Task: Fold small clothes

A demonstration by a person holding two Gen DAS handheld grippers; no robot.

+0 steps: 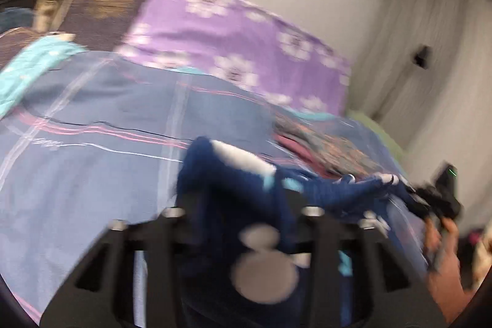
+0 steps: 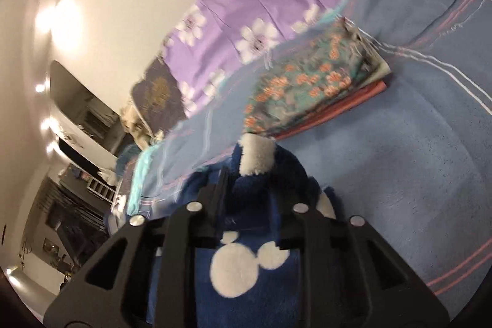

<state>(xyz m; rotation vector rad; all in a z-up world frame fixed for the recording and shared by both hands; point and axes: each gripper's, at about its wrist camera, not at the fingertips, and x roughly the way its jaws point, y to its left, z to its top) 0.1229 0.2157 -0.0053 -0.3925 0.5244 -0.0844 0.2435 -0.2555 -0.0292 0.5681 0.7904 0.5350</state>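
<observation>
Both tools, left (image 1: 243,174) and right (image 2: 255,171), angle downward, clamped on the blue fleece garment (image 2: 246,266).

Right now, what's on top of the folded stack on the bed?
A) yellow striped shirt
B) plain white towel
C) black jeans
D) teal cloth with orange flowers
D: the right wrist view shows a teal cloth with orange flowers lying on a pink layer, beyond the blue fleece garment.

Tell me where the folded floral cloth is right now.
In the right wrist view the folded floral cloth lies on a pink cloth on the blue bedspread, beyond the blue fleece garment, below the purple flowered sheet.
</observation>
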